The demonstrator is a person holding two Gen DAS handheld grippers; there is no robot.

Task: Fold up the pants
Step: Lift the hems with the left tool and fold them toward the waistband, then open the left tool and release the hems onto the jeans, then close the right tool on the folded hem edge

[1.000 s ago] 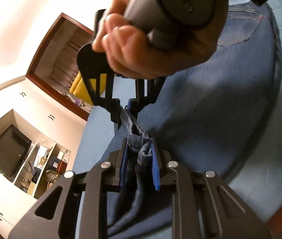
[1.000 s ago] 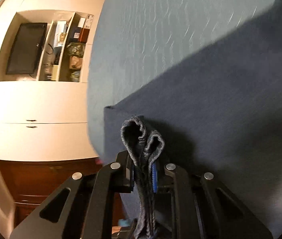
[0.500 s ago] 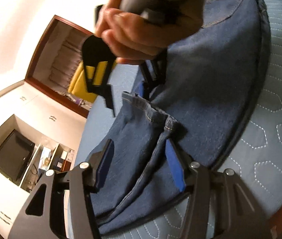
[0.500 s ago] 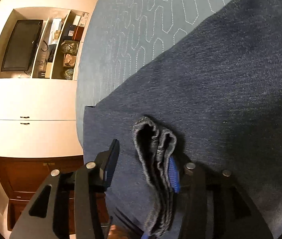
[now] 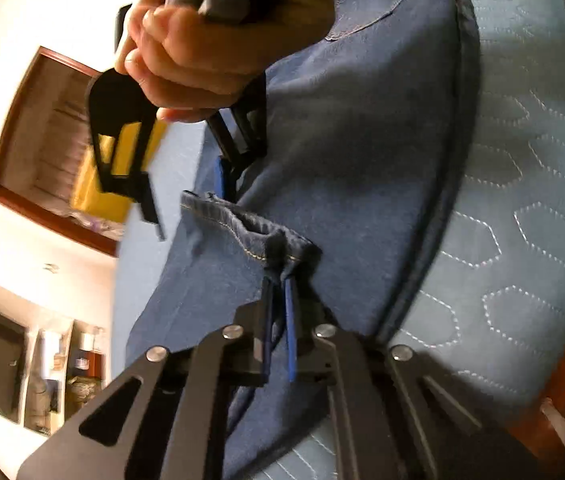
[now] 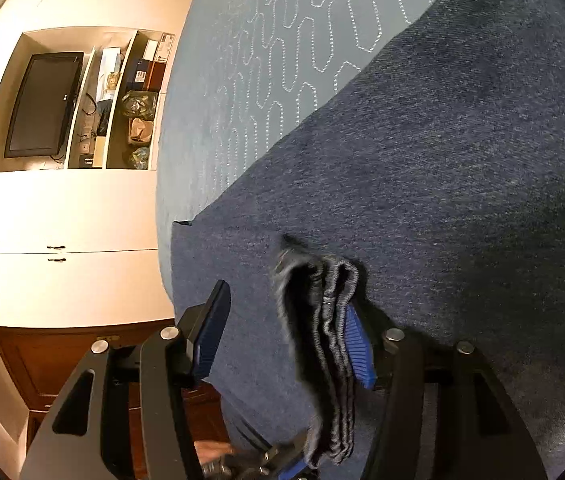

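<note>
In the left wrist view, the left hand-held gripper point(image 5: 278, 312) has its two blue pads pressed close together, pinching a bunched bit of hem on the dark blue denim pants point(image 5: 362, 152). The pants lie spread on the light blue quilted bed point(image 5: 530, 216). Above, a bare hand point(image 5: 198, 52) holds the right hand-held gripper point(image 5: 190, 196), its fingers spread apart.

In the right wrist view, the right hand-held gripper point(image 6: 286, 332) is spread wide. A folded hem edge leans on its right pad point(image 6: 356, 344). The left pad point(image 6: 212, 324) touches nothing. A black TV point(image 6: 44, 104) sits in a wall shelf.
</note>
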